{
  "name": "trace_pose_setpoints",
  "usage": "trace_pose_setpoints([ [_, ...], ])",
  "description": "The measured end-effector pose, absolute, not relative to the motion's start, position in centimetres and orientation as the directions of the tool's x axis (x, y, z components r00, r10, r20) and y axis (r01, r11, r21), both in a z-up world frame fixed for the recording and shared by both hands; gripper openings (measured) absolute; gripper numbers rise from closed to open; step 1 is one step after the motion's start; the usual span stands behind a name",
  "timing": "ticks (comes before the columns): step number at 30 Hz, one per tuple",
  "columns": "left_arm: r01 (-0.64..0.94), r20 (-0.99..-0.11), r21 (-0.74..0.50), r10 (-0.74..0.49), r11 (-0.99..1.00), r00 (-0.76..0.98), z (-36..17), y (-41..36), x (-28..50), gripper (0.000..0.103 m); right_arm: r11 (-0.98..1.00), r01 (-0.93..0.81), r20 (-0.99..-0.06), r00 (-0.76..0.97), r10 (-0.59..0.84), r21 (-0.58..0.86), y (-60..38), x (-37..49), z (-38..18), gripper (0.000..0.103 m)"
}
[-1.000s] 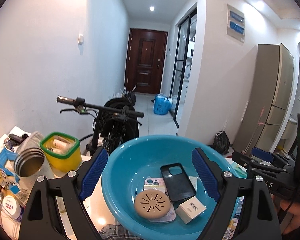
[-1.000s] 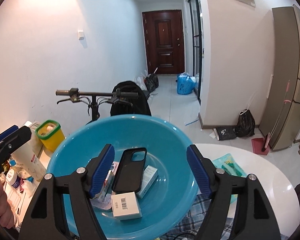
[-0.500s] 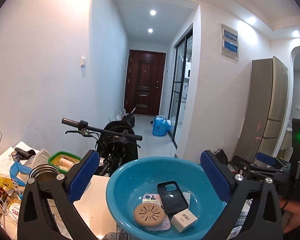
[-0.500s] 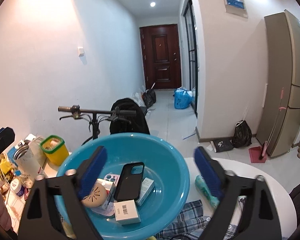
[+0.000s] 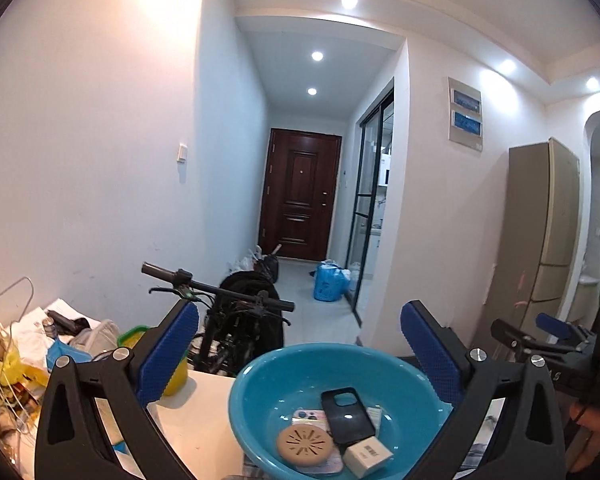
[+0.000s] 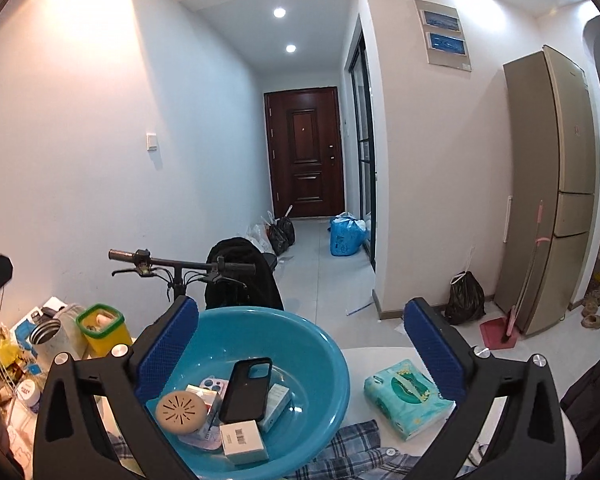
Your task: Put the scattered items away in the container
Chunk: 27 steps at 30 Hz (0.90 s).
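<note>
Both hand-held grippers, left hand-held gripper (image 5: pixel 299 354) and right hand-held gripper (image 6: pixel 301 350), spread empty above teal basin (image 6: pixel 320 350) holding black phone case (image 6: pixel 246 390), boxes.

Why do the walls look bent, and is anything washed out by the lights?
Both wrist views are fisheye: the fridge and walls bow toward the edges, corners go black. Left wrist view: ceiling spotlights flare, upper wall glows pale. Right wrist view: the basin stays sharp.

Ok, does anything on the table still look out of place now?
Yes. The green tissue pack still lies on the white table, right of the blue basin, and a plaid cloth lies rumpled beneath the basin's near edge.
</note>
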State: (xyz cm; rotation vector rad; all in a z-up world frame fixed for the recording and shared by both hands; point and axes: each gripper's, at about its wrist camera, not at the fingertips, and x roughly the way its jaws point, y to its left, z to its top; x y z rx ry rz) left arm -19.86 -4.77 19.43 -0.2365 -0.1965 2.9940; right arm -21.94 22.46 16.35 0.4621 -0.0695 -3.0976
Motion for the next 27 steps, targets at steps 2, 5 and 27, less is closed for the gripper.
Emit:
trace_pose_setpoints([
  [2, -0.131, -0.147, -0.143, 0.152, -0.981, -0.978, 19.8, -4.8, -19.4, 0.103, -1.0, -0.007, -0.28, -0.96, -0.001, 0.025, 22.3, -21.5, 16.9, 0.102],
  [5, -0.145, -0.139, -0.099, 0.158, -0.984, -0.978, 20.2, -4.1, -18.4, 0.103, -1.0, -0.009, -0.254, -0.967, 0.005, 0.016, 22.3, -20.3, 17.6, 0.102],
  [27, -0.129, -0.096, -0.047, 0.133, -0.991, -0.987, 23.0, -2.7, -10.2, 0.103, -1.0, 0.007, -0.138, -0.99, -0.006, -0.007, 22.4, -11.4, 20.6, 0.102],
])
